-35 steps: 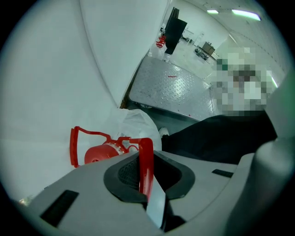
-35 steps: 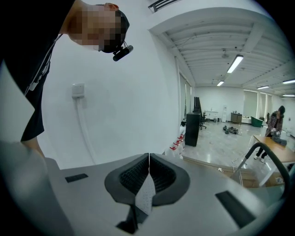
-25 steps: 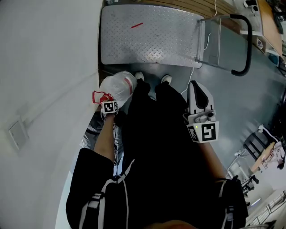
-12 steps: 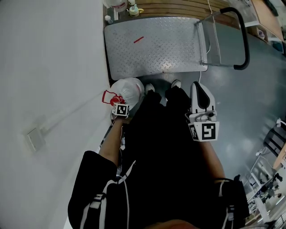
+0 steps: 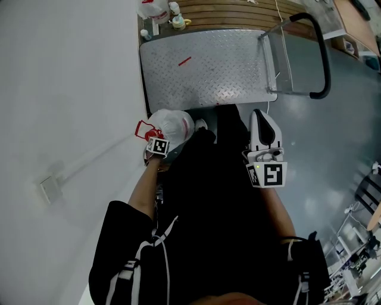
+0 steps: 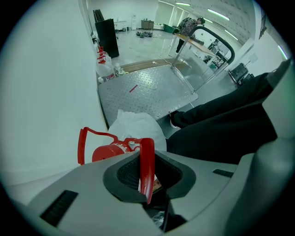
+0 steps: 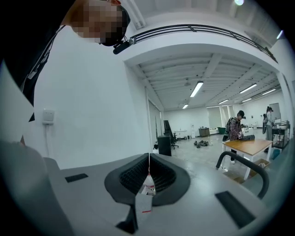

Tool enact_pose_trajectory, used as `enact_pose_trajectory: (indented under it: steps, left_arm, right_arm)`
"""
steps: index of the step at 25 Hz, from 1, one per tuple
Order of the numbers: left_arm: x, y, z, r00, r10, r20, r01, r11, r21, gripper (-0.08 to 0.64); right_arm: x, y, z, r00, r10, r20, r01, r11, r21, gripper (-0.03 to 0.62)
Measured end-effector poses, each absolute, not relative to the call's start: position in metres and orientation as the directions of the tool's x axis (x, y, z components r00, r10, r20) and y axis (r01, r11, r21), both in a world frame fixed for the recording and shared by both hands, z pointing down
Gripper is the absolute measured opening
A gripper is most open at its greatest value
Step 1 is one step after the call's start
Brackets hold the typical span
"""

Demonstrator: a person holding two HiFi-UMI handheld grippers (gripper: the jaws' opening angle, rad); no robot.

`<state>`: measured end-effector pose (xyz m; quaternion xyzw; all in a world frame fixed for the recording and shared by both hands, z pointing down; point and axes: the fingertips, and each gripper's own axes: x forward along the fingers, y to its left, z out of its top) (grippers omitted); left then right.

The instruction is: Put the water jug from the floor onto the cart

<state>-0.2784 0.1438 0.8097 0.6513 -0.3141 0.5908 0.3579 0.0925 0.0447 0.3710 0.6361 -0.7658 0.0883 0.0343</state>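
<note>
1. Against a second ago in the head view, the cart's deck (image 5: 208,71) sits lower and closer; the jug (image 5: 174,124) was well short of the near edge and is now just beside it, at the wall-side corner; it is not on the deck.
2. A second jug (image 5: 153,8) and small bottles (image 5: 177,21) have come into sight past the far edge; both shoes showed before, and now only one shoe (image 5: 201,124) shows beside the jug, while a dark leg (image 5: 229,116) reaches the deck's edge.
3. The left gripper (image 5: 156,145) points down over the jug; its jaws have just been easing open a little, yet the pads are clamped on the red handle (image 6: 147,159), which stands upright between them; the jug hangs below, and whether it clears the floor cannot be told.
4. The right gripper (image 5: 262,119) has barely shifted; it points roughly level toward the cart; its jaws are together in a thin seam and hold nothing.
5. The wall (image 5: 71,89) runs tight along the deck's left edge and close to the jug; the push bar (image 5: 324,59) rises at the right end; the deck is bare but for a red mark (image 5: 184,61); grey floor (image 5: 333,137) lies open to the right.
</note>
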Motion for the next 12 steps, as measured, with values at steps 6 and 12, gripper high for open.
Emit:
enact_pose_trajectory:
  steps: [6, 12]
  left_arm:
    - [-0.258, 0.127, 0.797, 0.083, -0.004, 0.997, -0.822, -0.565, 0.066, 0.064]
    - [-0.242, 0.097, 0.783, 0.063, 0.004, 0.998, -0.838, -0.543, 0.055, 0.064]
  right_arm:
    - [0.115, 0.008, 0.366, -0.219, -0.966, 0.14, -0.972, 0.203, -0.12, 0.018]
    - [0.15, -0.026, 0.38, -0.202, -0.967, 0.157, -0.972, 0.178, -0.152, 0.018]
